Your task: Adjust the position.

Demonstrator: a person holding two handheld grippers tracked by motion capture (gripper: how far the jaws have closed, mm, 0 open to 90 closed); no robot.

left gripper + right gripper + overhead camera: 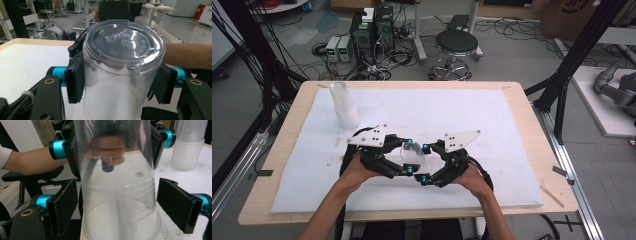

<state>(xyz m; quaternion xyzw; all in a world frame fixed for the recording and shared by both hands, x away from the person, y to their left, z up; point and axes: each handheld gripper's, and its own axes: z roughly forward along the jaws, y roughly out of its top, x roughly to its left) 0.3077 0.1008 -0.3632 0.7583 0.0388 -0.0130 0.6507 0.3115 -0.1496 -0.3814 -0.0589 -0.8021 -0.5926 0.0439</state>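
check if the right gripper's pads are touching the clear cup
Apart. The right gripper view shows a plain gap between each pad of the right gripper and the clear cup.

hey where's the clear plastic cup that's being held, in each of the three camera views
High view: the clear cup lies centre, between the two grippers above the white mat.
Left gripper view: it sits in the middle, base towards the camera, pinched by the left gripper.
Right gripper view: it stands centre, wide mouth nearest, between the right gripper pads, which stand apart from it.
Shared landmark: the stack of cups on the mat.
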